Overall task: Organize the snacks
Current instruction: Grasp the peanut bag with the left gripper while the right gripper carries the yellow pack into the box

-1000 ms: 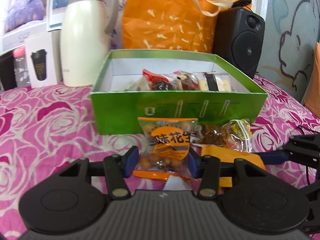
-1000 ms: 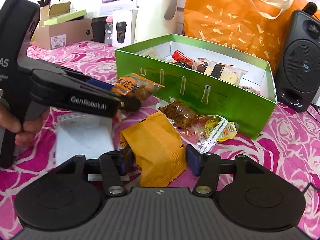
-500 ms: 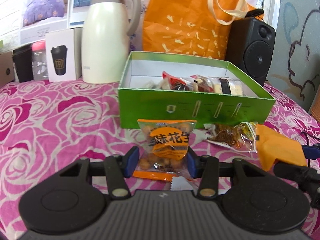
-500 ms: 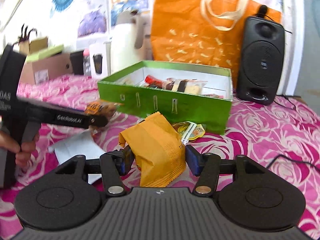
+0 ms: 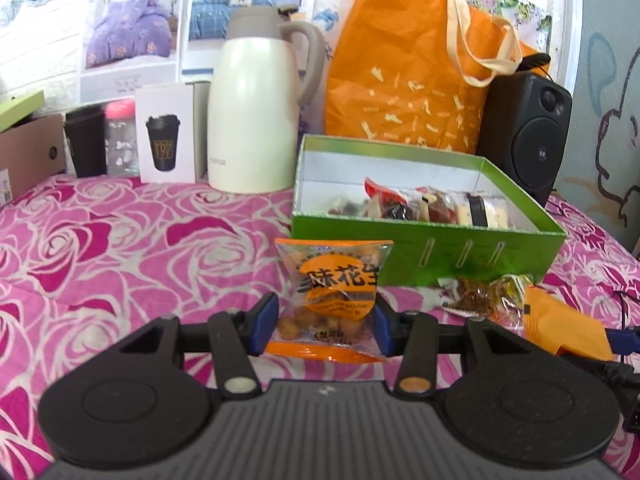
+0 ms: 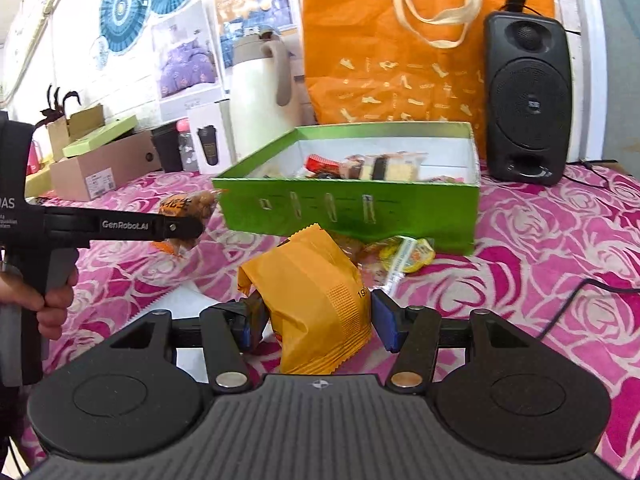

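Observation:
My left gripper (image 5: 326,326) is shut on a clear-and-orange peanut packet (image 5: 334,292) and holds it above the cloth, left of the green box (image 5: 432,260). My right gripper (image 6: 316,322) is shut on a plain orange snack packet (image 6: 312,296), lifted in front of the green box (image 6: 352,208). The box holds several wrapped snacks (image 5: 420,204). Two clear packets (image 5: 484,294) lie on the cloth at the box's front. The left gripper with the peanut packet (image 6: 188,210) shows in the right wrist view, left of the box.
A cream thermos jug (image 5: 256,116), an orange tote bag (image 5: 420,76) and a black speaker (image 5: 524,132) stand behind the box. A white cup carton (image 5: 164,132), bottles and cardboard boxes (image 6: 100,160) stand at the back left. A white sheet (image 6: 188,300) lies on the pink rose cloth (image 5: 120,248).
Both grippers have risen and pulled back with their packets held. The left view has swung left, so the box sits further right and farther off. The orange packet is lifted off the cloth.

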